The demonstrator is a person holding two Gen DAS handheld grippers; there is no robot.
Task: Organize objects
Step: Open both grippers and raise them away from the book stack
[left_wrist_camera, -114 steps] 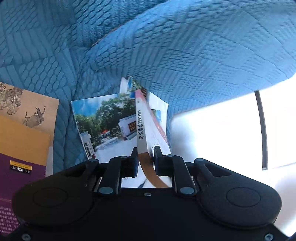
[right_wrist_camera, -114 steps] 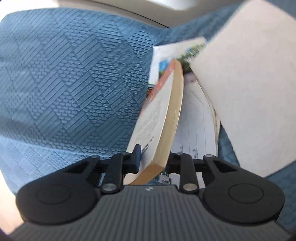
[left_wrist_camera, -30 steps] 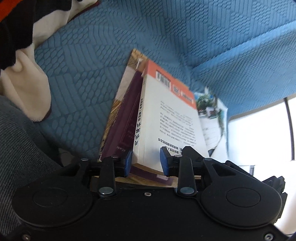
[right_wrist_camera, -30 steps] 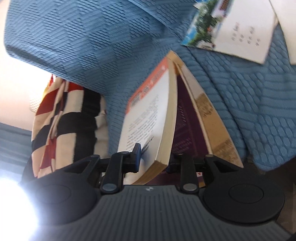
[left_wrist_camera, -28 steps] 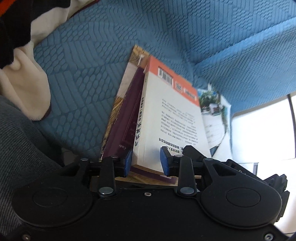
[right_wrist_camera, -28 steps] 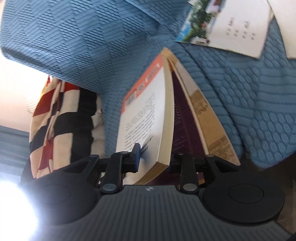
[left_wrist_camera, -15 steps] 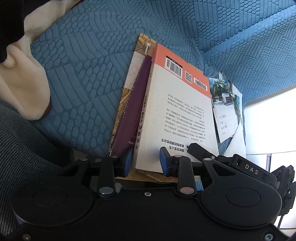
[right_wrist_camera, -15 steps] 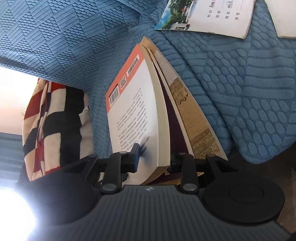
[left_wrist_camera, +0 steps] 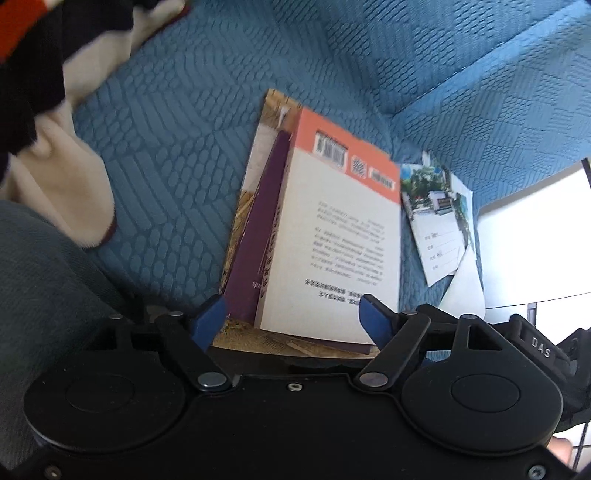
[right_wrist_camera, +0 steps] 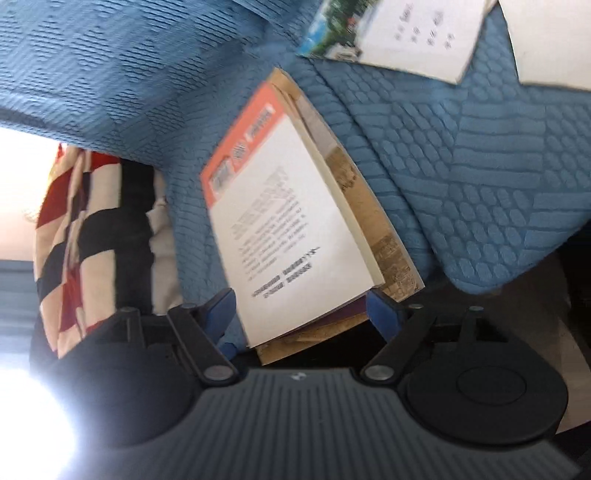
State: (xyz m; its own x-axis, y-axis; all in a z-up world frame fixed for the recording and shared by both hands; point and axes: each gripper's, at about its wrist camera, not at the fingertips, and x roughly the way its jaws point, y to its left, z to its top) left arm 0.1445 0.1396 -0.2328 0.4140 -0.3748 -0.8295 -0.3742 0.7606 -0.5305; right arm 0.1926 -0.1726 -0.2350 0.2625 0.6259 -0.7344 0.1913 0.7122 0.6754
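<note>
A white book with an orange band point(left_wrist_camera: 340, 236) point(right_wrist_camera: 291, 236) lies on top of a purple book point(left_wrist_camera: 255, 236) and a tan booklet point(right_wrist_camera: 384, 236), stacked on the blue quilted sofa point(left_wrist_camera: 177, 122) point(right_wrist_camera: 495, 166). My left gripper point(left_wrist_camera: 291, 319) has its jaws opening wide around the near edge of the stack, pads clear of the books. My right gripper point(right_wrist_camera: 301, 304) also has its jaws opening, with the stack's near corner between the blue pads and not pressed.
A photo-cover booklet point(left_wrist_camera: 436, 218) point(right_wrist_camera: 391, 33) and white paper point(left_wrist_camera: 465, 288) lie further along the seat. A striped red, black and cream blanket point(left_wrist_camera: 40, 74) point(right_wrist_camera: 85, 225) lies beside the stack. The sofa's front edge drops off near both grippers.
Both grippers were shut on the white book and have spread their jaws. The book now lies flat on the stack. Earlier it was carried from beside the photo booklet to this stack.
</note>
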